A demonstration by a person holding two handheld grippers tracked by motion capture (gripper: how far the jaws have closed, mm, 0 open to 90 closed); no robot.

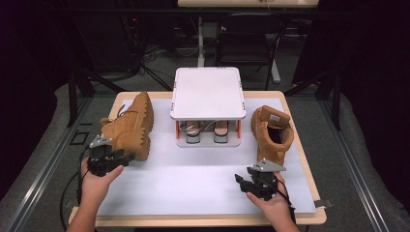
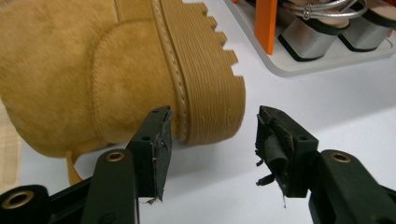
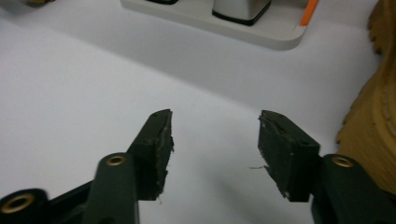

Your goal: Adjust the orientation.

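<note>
Left boot (image 1: 129, 126) lies just beyond the spread left hand-held gripper (image 2: 212, 135); right hand-held gripper (image 3: 215, 140) spread over bare table.

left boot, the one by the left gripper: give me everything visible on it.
The left boot is tan, suede-looking, with a thick lugged rubber-like sole of the same tone and a stitched welt. It lies tipped on its side on the white mat, sole facing the shoe rack, heel toward the person. A pull loop shows at the heel. The left gripper sits just off the heel, jaws open and clear of it; nothing else touches it.
</note>
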